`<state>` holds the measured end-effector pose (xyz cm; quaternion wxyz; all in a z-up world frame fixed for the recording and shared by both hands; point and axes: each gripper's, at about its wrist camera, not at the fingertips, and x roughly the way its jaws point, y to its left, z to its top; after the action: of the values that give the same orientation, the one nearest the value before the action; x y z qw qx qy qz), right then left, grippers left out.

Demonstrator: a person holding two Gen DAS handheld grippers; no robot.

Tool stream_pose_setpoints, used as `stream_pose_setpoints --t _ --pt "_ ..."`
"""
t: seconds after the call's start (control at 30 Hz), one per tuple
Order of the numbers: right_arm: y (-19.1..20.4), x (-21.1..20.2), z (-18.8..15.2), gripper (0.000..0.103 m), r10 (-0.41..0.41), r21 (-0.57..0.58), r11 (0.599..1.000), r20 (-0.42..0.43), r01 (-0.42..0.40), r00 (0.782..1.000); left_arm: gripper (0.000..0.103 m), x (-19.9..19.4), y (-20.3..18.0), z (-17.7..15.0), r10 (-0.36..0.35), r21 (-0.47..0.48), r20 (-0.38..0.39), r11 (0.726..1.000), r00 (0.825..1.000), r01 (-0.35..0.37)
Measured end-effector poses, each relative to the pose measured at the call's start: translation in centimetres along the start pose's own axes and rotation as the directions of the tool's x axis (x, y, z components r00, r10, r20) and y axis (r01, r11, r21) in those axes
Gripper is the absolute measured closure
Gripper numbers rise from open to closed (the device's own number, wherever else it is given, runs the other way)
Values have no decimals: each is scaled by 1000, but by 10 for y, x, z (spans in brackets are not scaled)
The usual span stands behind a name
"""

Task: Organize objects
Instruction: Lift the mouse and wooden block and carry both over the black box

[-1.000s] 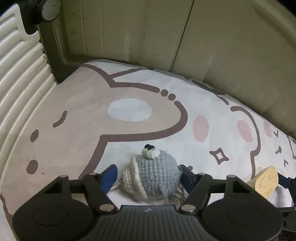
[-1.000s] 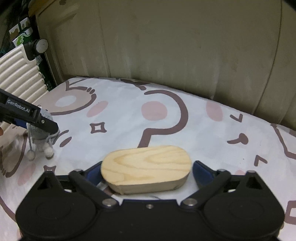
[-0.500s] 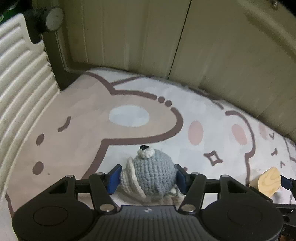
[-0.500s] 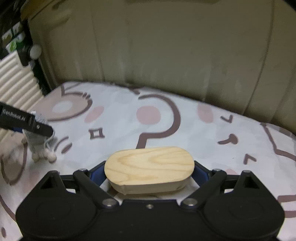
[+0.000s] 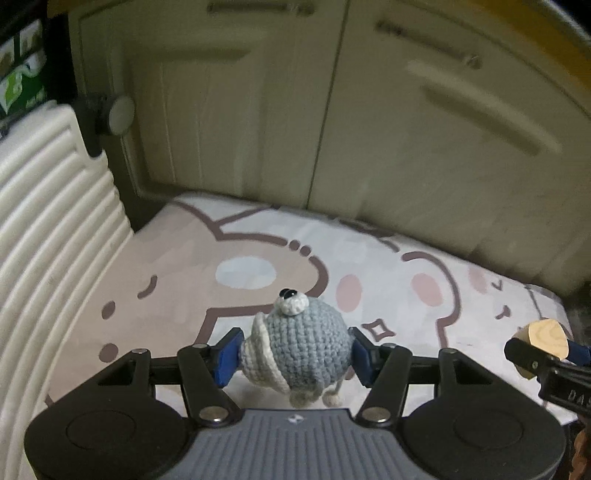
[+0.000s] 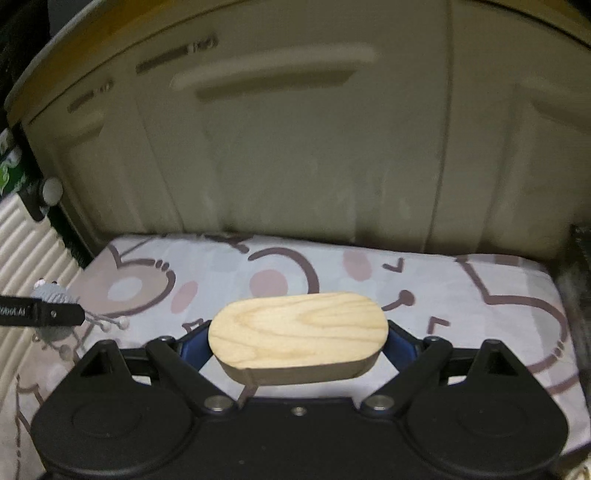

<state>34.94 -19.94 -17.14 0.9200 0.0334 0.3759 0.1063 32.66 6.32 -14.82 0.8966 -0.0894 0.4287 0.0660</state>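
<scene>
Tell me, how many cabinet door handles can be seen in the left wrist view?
3: handle on the left door, two on the right door. More may be hidden.

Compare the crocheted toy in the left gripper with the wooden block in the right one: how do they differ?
The crocheted toy is soft grey and cream yarn; the wooden block is hard, pale, grained wood. The toy is rounded, with a small snout and dangling legs; the block is a flat oval slab lying level. The left gripper pinches the toy's sides; the right gripper clamps the block's rounded ends. Both are held above the cartoon-print sheet.
</scene>
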Motion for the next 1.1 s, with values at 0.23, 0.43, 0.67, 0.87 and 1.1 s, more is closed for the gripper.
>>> stream_pose_setpoints --t 0.23,0.43,0.67,0.87,1.1 --pt "5 -38 4 10 -39 5 999 21 39 999 42 -38 -10 -4 6 71 67 997 998 -11" --pt "12 -71 6 10 -55 -23 998 20 56 998 42 -68 -18 -9 2 115 112 993 994 -15" --pt "19 -106 6 10 -72 -27 997 41 73 997 42 -93 -26 -16 -2 153 140 988 990 -20" --pt "26 -127 1 10 -74 -45 996 43 76 996 42 -112 -28 -25 -16 171 156 985 988 -11" --pt "34 -155 -4 10 -70 -52 996 57 73 996 42 -130 -27 -37 -21 167 161 986 987 -6"
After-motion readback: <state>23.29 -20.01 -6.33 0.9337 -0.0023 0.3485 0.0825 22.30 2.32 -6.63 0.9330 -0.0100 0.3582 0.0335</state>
